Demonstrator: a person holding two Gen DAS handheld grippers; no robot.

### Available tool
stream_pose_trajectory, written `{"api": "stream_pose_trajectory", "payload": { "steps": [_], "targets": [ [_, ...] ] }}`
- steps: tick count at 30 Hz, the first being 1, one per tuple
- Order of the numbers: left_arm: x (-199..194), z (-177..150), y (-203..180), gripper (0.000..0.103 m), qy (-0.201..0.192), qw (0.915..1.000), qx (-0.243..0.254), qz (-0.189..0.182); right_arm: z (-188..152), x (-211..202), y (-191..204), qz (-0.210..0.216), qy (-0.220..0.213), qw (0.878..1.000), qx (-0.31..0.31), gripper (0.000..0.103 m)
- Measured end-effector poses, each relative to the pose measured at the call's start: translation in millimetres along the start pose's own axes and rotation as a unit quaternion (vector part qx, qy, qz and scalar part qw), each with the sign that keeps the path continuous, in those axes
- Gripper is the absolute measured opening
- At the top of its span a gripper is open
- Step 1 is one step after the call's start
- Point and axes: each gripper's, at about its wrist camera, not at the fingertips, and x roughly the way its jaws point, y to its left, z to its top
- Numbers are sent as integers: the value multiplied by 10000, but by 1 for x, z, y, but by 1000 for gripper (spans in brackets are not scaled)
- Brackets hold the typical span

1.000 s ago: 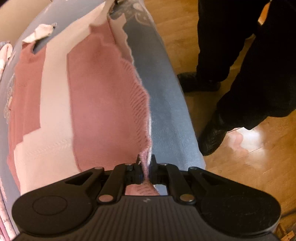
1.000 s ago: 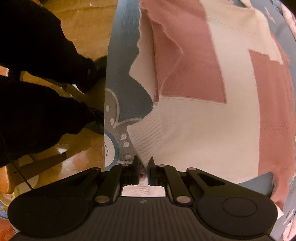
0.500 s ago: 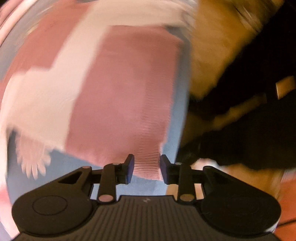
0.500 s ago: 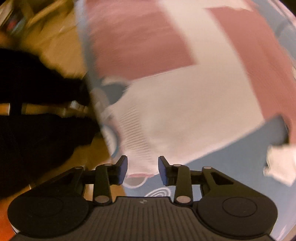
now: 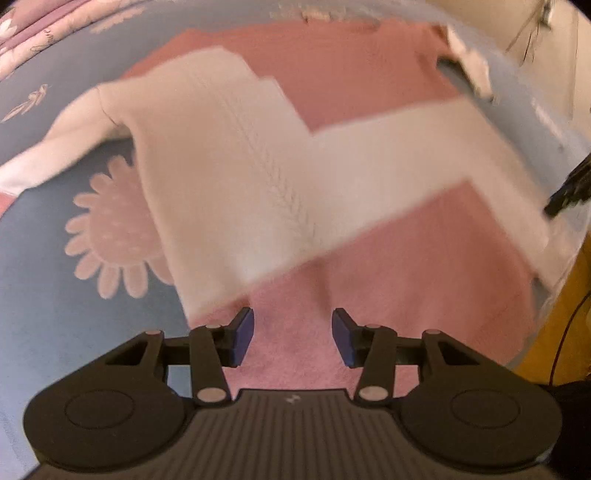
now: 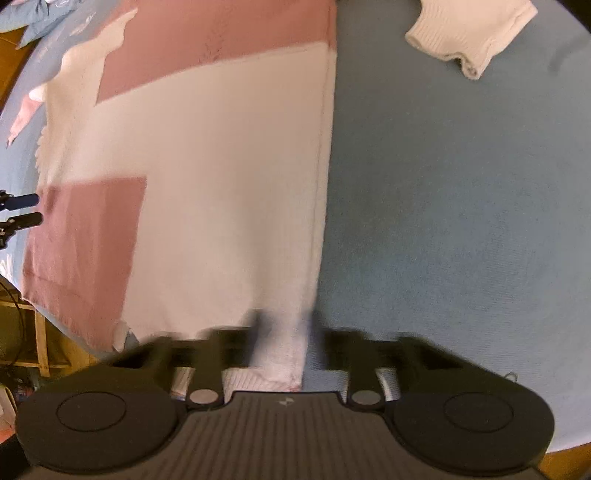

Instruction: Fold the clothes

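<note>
A pink-and-white sweater [image 5: 314, 177] lies flat across the blue flowered bedspread [image 5: 74, 314]; a white sleeve cuff [image 6: 469, 33] sits upper right. The left gripper [image 5: 291, 332] is opening, its fingers apart over pink knit. The right gripper [image 6: 284, 343], blurred, has its fingers together at the white hem.

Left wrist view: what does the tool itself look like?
The left tool is matte black: a ribbed central body with a small pale logo, round housings either side, angular linkage arms on silver pivot pins, and blue pads on its two fingers.
</note>
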Motion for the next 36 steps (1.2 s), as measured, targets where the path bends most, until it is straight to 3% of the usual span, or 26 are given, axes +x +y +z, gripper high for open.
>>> {"api": "stream_pose_trajectory", "payload": {
  "steps": [2,4,6,10,12,14,19,23,27,30,32,34,36],
  "targets": [
    [3,-3,-11,53,42,9990,334,300,-3,-2,11,-355,-34,9992,-157,8],
    [2,-6,-19,66,5,9961,664,573,-5,1,18,-570,15,9981,-216,9],
    [5,-9,-15,76,66,9961,551,688,-6,4,21,-674,102,9975,-206,13],
    [2,-8,-5,75,186,9973,155,699,-2,-13,37,-647,-48,9971,-408,18],
    [-5,-7,-1,75,163,9968,73,785,1,-26,53,-466,-338,9967,-574,20],
    [-12,-4,4,75,183,9953,-57,948,6,-29,75,-4,-549,9967,-592,22],
    [-25,0,20,75,189,9915,-744,1052,18,9,154,904,-556,9883,-1100,25],
    [-25,-13,30,76,272,9881,-839,1262,19,28,189,1095,-501,9834,-1357,33],
    [-23,-30,39,75,480,9848,-1010,1331,5,34,190,1081,-251,9836,-1420,36],
    [-31,-37,38,75,425,9853,-1191,1146,6,33,188,1107,1,9850,-1324,35],
    [-35,-33,31,75,196,9882,-1207,924,10,24,188,1143,-154,9846,-1314,36],
    [-39,-25,24,76,-155,9905,-1285,464,15,12,185,1213,-404,9835,-1278,41],
    [-35,-16,20,77,-518,9873,-1483,-230,28,4,178,1246,-723,9833,-1116,51]
  ]
}}
